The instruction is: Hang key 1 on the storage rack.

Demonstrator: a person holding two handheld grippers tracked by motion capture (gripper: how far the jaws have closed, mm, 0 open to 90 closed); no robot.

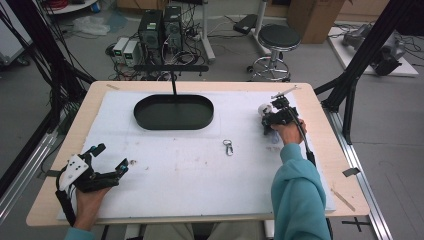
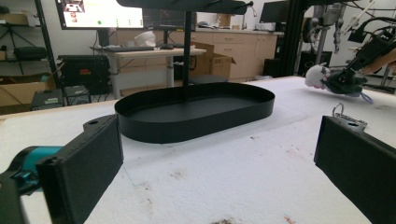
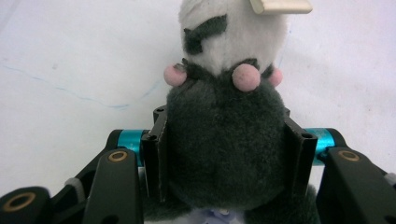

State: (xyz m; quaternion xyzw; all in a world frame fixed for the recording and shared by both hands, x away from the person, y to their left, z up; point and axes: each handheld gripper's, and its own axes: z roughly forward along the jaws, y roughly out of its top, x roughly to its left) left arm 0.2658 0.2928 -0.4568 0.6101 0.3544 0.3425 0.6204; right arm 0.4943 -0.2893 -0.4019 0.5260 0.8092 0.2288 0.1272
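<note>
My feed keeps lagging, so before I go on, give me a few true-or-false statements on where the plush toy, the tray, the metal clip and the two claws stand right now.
1. The right claw is closed on the plush toy. True: both pads press into its dark grey body.
2. The plush toy lies inside the black tray. False: it sits on the white mat right of the tray, which holds nothing.
3. The left claw holds the metal clip. False: its jaws stand wide apart with nothing between them; the clip lies loose on the mat.
4. The metal clip lies between the tray and the person's edge of the table. True.
5. The tray is oval and black. True.
</note>
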